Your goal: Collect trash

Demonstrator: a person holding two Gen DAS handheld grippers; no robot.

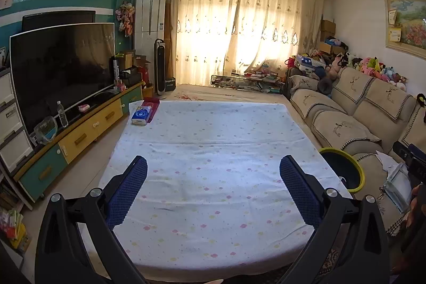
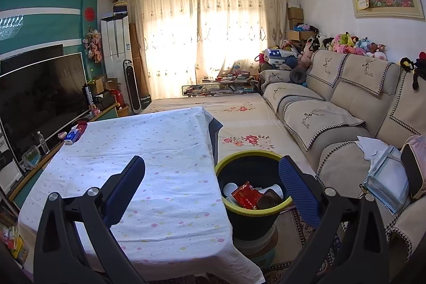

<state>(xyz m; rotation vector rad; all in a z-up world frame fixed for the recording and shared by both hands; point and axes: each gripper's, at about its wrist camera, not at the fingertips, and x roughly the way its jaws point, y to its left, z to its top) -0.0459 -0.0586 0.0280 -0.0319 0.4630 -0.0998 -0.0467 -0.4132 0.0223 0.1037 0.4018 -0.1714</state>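
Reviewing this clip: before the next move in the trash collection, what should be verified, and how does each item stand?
1. Left gripper empty, jaws wide: ok.
2. Right gripper empty, jaws wide: ok.
3. Trash bin upright beside the table, cups and red wrapper inside: ok.
4. Tablecloth free of loose trash: ok; only a tissue pack at the far corner.
5. Papers on the sofa, trash or not: cannot tell.

bin [image 1: 343,169] contents hidden in left view, tissue pack [image 1: 142,115] lettering unreadable
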